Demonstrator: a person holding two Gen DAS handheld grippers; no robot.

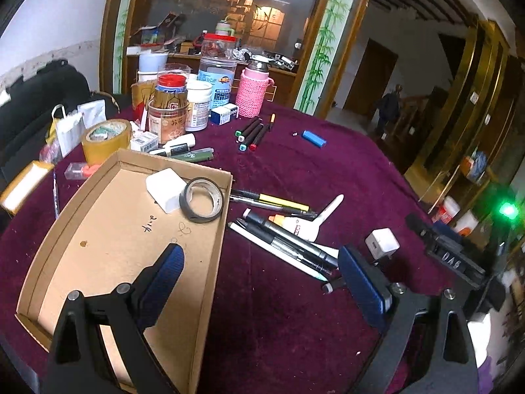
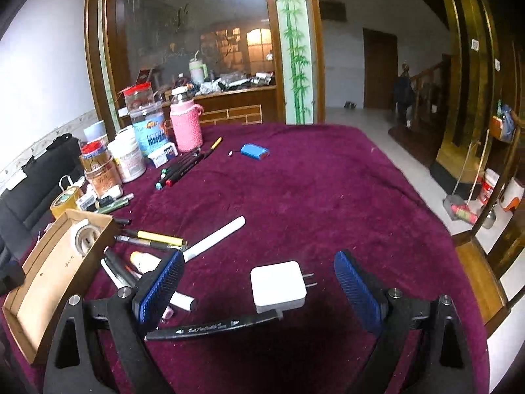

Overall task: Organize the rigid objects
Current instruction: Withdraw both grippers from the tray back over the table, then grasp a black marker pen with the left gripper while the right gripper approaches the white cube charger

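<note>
An open cardboard tray [image 1: 115, 246] lies on the purple tablecloth and holds a white block [image 1: 165, 188] and a black tape roll [image 1: 201, 200]. My left gripper [image 1: 259, 249] is open. Its left finger hangs over the tray and its right finger over a heap of pens [image 1: 285, 239] beside the tray. A white plug charger [image 2: 279, 285] lies flat on the cloth between the fingers of my right gripper [image 2: 259, 256], which is open, its pads clear of the charger. A black marker [image 2: 213, 326] lies just in front of the charger [image 1: 382, 241]. The tray [image 2: 49, 279] is at the left.
Jars and a pink knitted bottle [image 1: 252, 93] crowd the far left of the table, with a yellow tape roll [image 1: 105, 141]. Several markers [image 1: 251, 133] and a blue lighter-like object [image 1: 313, 138] lie further back. A wooden chair [image 2: 475, 262] stands at the table's right edge.
</note>
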